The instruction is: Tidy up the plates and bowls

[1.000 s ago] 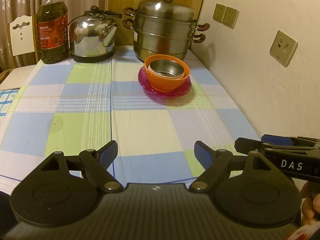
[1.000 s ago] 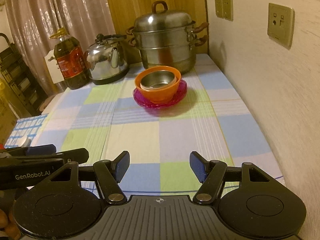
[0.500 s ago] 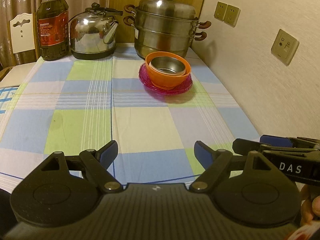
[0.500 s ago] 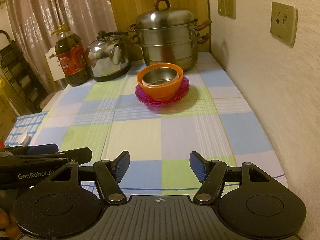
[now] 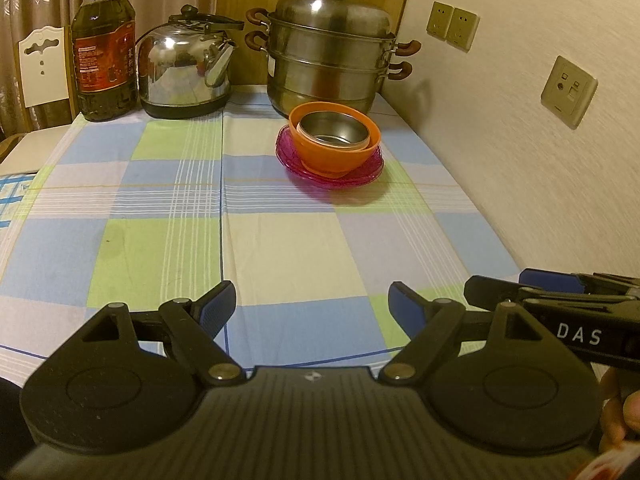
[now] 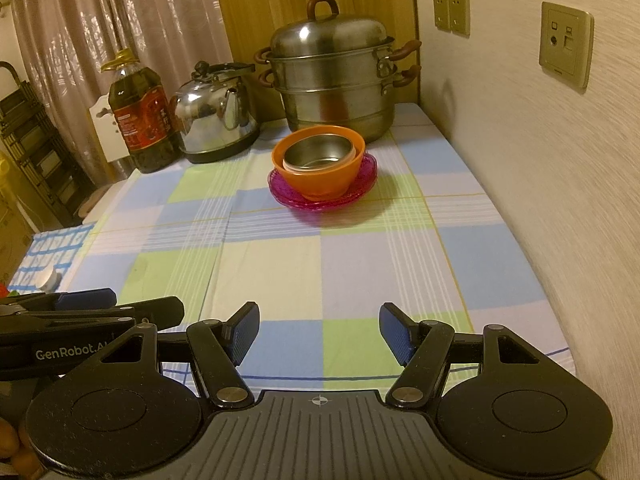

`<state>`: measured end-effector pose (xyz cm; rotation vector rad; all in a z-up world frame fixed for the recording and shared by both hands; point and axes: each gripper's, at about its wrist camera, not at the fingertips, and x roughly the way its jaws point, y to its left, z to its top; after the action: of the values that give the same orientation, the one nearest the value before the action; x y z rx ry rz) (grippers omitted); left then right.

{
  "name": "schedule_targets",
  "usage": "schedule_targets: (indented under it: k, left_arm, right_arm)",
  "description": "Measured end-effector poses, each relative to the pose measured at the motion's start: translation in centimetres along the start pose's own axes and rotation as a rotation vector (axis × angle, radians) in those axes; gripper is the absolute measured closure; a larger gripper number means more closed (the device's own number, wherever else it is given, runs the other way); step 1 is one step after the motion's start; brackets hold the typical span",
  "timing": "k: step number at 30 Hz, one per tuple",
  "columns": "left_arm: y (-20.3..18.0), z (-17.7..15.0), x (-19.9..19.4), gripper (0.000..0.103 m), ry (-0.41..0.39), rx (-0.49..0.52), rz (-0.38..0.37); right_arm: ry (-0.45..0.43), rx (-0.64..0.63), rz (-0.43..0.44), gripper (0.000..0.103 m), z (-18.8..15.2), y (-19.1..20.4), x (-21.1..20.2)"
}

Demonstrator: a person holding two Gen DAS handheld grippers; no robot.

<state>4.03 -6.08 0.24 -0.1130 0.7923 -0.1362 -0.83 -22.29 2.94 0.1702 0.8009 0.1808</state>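
Observation:
A steel bowl (image 5: 334, 130) (image 6: 318, 154) sits nested inside an orange bowl (image 5: 334, 156) (image 6: 320, 176), and both rest on a stack of magenta plates (image 5: 368, 170) (image 6: 366, 184) at the far right of the checked tablecloth. My left gripper (image 5: 312, 304) is open over the near edge of the table, nothing between its blue pads. My right gripper (image 6: 318, 330) is likewise open and empty, side by side with the left; each shows at the edge of the other's view. Both are far short of the stack.
Behind the stack stands a large steel steamer pot (image 5: 330, 50) (image 6: 334, 66), with a kettle (image 5: 186, 70) (image 6: 216, 114) and an oil bottle (image 5: 102, 52) (image 6: 140, 120) to its left. The wall (image 6: 540, 160) runs along the table's right side. A hand (image 5: 620, 420) shows at the lower right.
Both views have shifted very slightly, the stack sitting a touch higher in the right wrist view. Both grippers have stayed open; nothing on the table has moved.

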Motion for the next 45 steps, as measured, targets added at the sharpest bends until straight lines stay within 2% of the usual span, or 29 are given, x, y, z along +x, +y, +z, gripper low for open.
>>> schedule_targets:
  k: [45]
  left_arm:
    - [-0.28, 0.05, 0.09, 0.021, 0.001, -0.001, 0.001]
  right_arm:
    - [0.003, 0.008, -0.005, 0.037, 0.02, -0.47, 0.07]
